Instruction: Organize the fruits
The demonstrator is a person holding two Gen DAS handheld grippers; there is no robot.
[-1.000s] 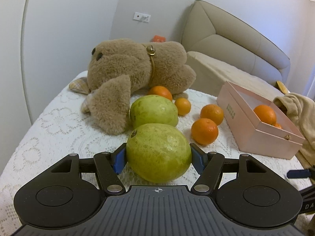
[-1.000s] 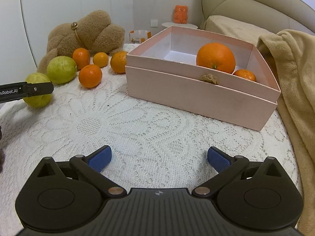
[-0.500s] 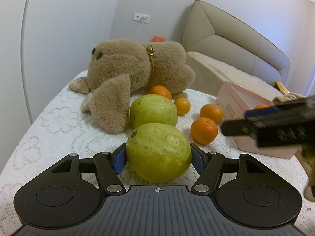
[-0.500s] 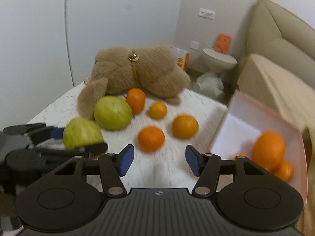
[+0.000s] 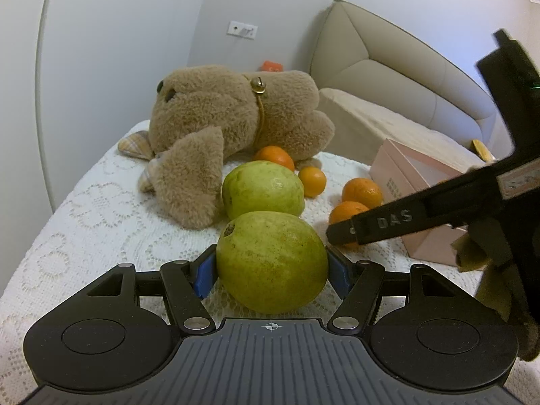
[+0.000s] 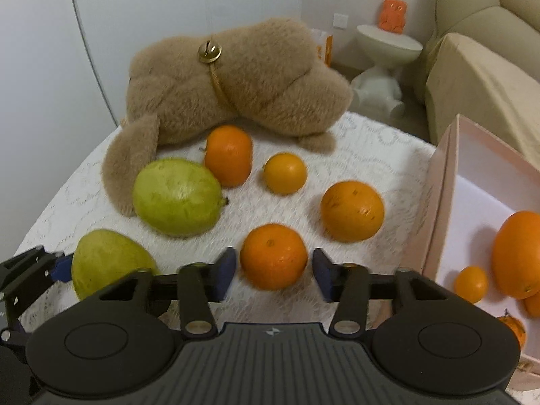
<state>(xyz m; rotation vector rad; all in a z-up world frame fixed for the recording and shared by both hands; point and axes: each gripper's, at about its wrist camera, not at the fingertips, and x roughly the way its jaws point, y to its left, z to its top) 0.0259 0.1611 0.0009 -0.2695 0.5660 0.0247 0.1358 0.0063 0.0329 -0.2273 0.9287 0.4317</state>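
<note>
My left gripper [image 5: 271, 271] is shut on a green guava [image 5: 271, 261] that rests on the white lace cloth [image 5: 84, 222]. A second guava [image 5: 263, 189] lies just beyond it. My right gripper [image 6: 273, 271] is open, its blue pads either side of an orange [image 6: 273, 256] with small gaps. Three more oranges [image 6: 352, 211] [image 6: 229, 155] [image 6: 285, 173] lie beyond. The held guava [image 6: 108, 261] shows at lower left in the right wrist view. The pink box [image 6: 449, 182] at right holds several oranges [image 6: 518, 253].
A brown plush dog [image 6: 236, 81] lies at the back of the table, touching the far guava. A beige sofa [image 5: 405, 77] stands behind. A white side table [image 6: 388, 40] with an orange toy stands on the floor. The right gripper's arm [image 5: 422, 216] crosses the left wrist view.
My right gripper has swung left from the box, come down low and now straddles the nearest orange, its jaws narrower than a second ago. My left gripper has stayed shut on the guava.
</note>
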